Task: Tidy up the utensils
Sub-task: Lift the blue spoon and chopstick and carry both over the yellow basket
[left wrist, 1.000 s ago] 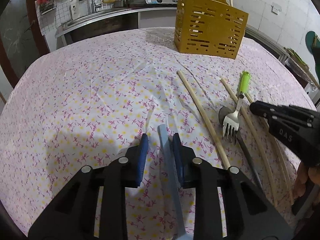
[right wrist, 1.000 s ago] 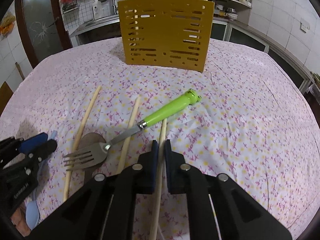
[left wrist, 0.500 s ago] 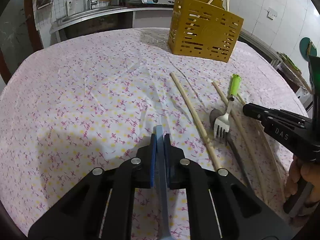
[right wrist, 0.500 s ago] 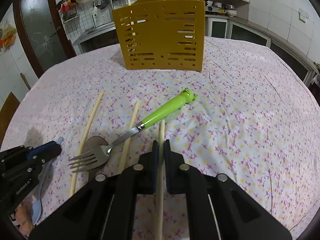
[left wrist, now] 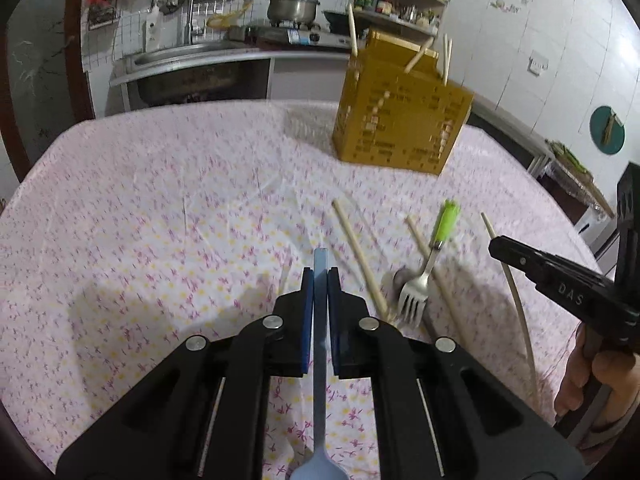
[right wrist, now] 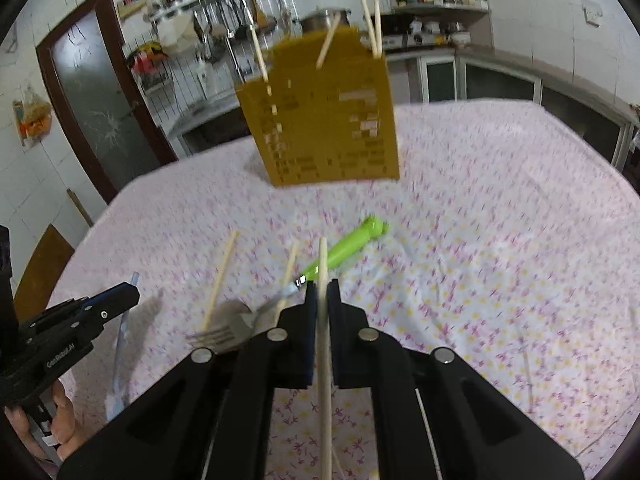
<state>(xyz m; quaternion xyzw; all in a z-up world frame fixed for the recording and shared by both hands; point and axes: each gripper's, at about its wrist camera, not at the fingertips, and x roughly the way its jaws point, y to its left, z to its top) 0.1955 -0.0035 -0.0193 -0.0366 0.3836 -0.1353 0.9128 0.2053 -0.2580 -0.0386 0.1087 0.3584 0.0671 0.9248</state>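
My left gripper (left wrist: 320,276) is shut on the handle of a light blue spoon (left wrist: 321,258), held above the flowered tablecloth; its bowl hangs below the jaws. My right gripper (right wrist: 322,286) is shut on a pale wooden chopstick (right wrist: 322,256), also raised off the cloth. Each gripper shows in the other view: the right gripper (left wrist: 496,246) with its chopstick (left wrist: 516,292), the left gripper (right wrist: 128,294) with the spoon (right wrist: 120,344). A yellow slotted utensil holder (left wrist: 400,120) (right wrist: 320,120) stands at the far side with several chopsticks in it.
On the cloth between the grippers lie a green-handled fork (left wrist: 424,280) (right wrist: 352,244), a metal spoon (left wrist: 394,280) under its tines, and two loose chopsticks (right wrist: 220,276) (right wrist: 290,268). A kitchen counter with a sink (left wrist: 192,56) lies behind the table.
The left jaws closed on the blue spoon handle. Both grippers then rose and tilted up, lifting the spoon and the chopstick off the cloth.
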